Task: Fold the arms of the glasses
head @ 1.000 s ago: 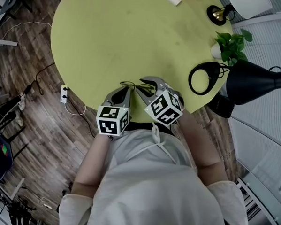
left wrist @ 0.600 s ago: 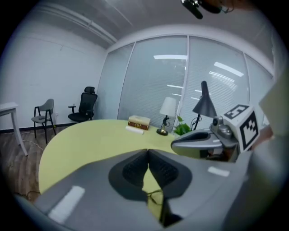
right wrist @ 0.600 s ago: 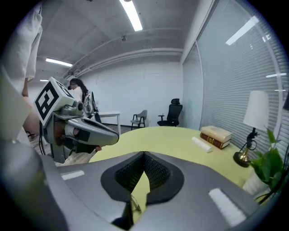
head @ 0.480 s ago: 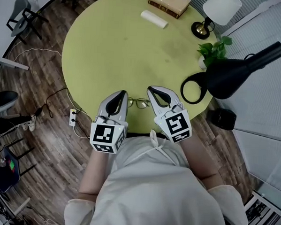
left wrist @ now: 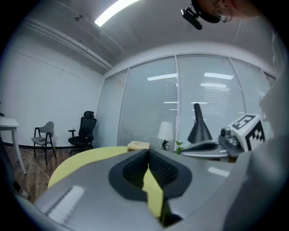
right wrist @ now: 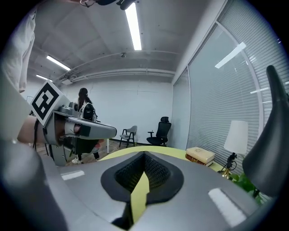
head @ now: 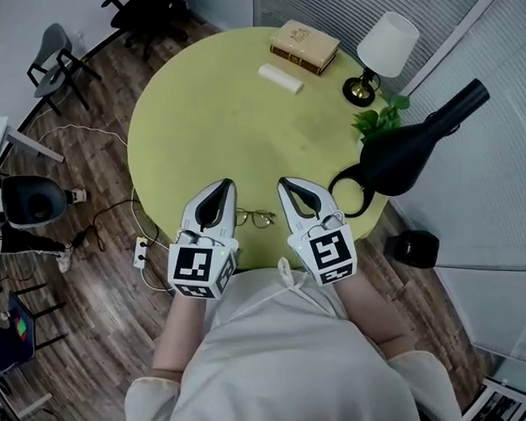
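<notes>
At the tips, left claw (head: 219,187) and right claw (head: 290,185) are closed and empty; the right has just closed. Both have lifted clear of the glasses (head: 255,218), now lying below and between them on the table (head: 216,106). Folding appears finished.

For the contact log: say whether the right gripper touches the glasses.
Apart. Right gripper view: the right gripper shut on nothing; head view: glasses lie on the table.
</notes>
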Available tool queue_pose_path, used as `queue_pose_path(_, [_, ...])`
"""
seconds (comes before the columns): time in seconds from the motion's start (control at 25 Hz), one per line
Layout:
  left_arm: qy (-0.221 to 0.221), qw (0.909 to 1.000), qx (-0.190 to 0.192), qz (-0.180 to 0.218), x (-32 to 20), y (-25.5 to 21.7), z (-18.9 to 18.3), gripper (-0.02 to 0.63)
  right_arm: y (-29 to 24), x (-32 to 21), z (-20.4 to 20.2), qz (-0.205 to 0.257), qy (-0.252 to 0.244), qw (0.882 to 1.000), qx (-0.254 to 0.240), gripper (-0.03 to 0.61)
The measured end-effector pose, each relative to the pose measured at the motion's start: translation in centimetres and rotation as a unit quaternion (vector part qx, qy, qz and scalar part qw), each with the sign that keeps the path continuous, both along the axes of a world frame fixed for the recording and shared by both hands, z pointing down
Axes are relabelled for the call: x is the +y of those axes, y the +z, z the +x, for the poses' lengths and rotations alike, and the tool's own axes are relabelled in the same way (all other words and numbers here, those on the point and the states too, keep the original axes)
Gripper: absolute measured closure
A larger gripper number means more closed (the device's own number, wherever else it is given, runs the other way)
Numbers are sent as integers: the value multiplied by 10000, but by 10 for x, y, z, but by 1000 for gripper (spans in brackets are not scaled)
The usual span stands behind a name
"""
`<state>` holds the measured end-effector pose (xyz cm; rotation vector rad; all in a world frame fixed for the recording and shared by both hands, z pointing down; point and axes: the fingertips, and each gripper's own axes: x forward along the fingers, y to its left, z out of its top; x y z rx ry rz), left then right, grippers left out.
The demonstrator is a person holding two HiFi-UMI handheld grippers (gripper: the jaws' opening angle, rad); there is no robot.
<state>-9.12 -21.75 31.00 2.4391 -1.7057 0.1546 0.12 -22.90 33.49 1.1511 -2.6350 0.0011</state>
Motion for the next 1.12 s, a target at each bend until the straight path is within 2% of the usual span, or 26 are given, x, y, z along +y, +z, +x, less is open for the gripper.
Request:
queue_pose_path(0.4, [-208, 9997, -83, -126, 5, 4, -5, 607, 5, 9, -3, -133, -118, 9998, -51, 580])
queue_pose_path(0.72, [-173, 9994, -141, -260, 5, 10, -1, 607, 12, 8, 2, -292, -57, 9995, -72, 580])
queue_pose_path(1.12, [-87, 9988, -291, -391, 4, 22, 4, 607, 20, 10, 0, -255, -107, 9996, 21, 580])
